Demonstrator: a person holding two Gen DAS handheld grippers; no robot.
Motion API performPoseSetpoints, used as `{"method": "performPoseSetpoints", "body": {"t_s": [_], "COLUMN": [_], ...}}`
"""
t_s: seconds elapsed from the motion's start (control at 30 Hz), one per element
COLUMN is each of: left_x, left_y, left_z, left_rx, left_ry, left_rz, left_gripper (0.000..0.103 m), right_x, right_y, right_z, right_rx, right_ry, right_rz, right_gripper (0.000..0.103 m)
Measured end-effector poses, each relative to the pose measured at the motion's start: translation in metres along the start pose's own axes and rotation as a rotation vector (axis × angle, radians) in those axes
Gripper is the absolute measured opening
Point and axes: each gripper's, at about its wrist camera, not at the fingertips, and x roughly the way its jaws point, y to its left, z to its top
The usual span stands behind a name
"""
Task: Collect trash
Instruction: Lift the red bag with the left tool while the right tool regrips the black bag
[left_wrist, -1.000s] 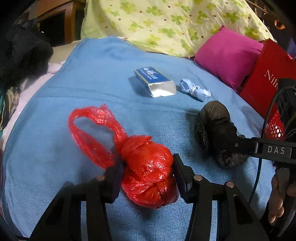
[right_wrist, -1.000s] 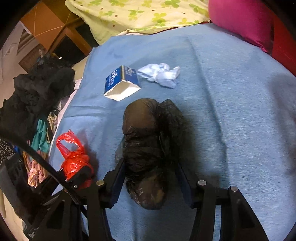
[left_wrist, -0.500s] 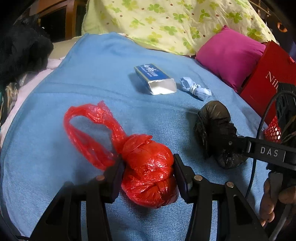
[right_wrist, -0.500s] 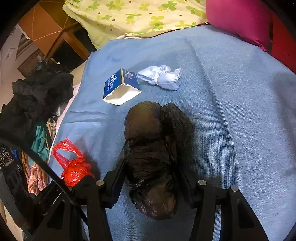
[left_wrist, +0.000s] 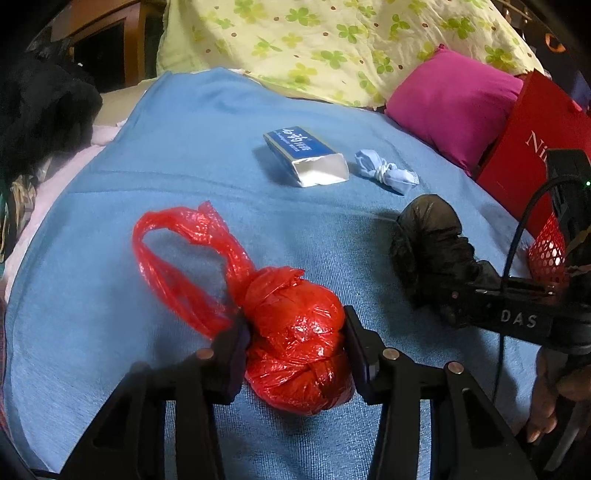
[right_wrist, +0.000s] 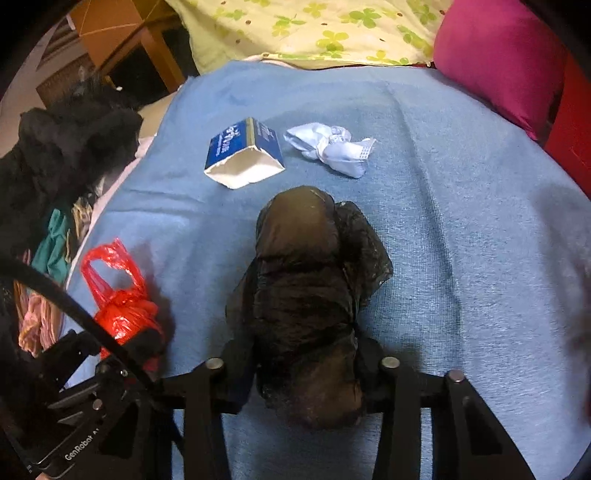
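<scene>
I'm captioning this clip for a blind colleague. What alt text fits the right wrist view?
The right gripper has just been closing on a knotted black trash bag lying on a blue blanket. Behind it lie an open blue carton and a crumpled pale blue mask; a red bag sits left.

A blue blanket (left_wrist: 192, 155) covers the bed. At its far edge lies a pale yellow quilt (left_wrist: 332, 40) printed with green clovers, and a magenta pillow (left_wrist: 454, 107) rests just beside it. A red paper bag (left_wrist: 532, 147) with white lettering stands against the pillow. Off the blanket's other side sits a heap of black clothing (right_wrist: 62, 155), with mixed coloured garments (right_wrist: 51, 251) below it. Wooden furniture (right_wrist: 122, 40) stands behind the heap
</scene>
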Motion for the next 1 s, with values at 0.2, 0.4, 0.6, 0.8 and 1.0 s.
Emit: {"method": "performPoseSetpoints", "body": {"t_s": [0.2, 0.4, 0.6, 0.8, 1.0], "left_x": [0.0, 0.006, 0.009, 0.011, 0.009], "left_y": [-0.007, -0.003, 0.001, 0.0, 0.004], "left_z": [-0.003, -0.004, -0.003, -0.003, -0.003], "left_rx": [0.052, 0.03, -0.001, 0.008, -0.015], "left_ry": [-0.005, 0.021, 0.033, 0.031, 0.02], "left_rz": [0.028, 0.017, 0.001, 0.008, -0.008], "left_gripper": [0.048, 0.051, 0.054, 0.056, 0.056], "right_x": [-0.007, -0.009, -0.011, -0.017, -0.025], "right_y": [-0.008, -0.011, -0.015, -0.018, -0.029], "right_z": [-0.009, -0.013, -0.014, -0.014, -0.009], "right_rx": [-0.001, 0.011, 0.04, 0.083, 0.142], "right_ry": [-0.007, -0.016, -0.006, 0.012, -0.011], "right_rz": [0.025, 0.051, 0.096, 0.163, 0.204], "right_gripper": [0.039, 0.039, 0.043, 0.063, 0.063]}}
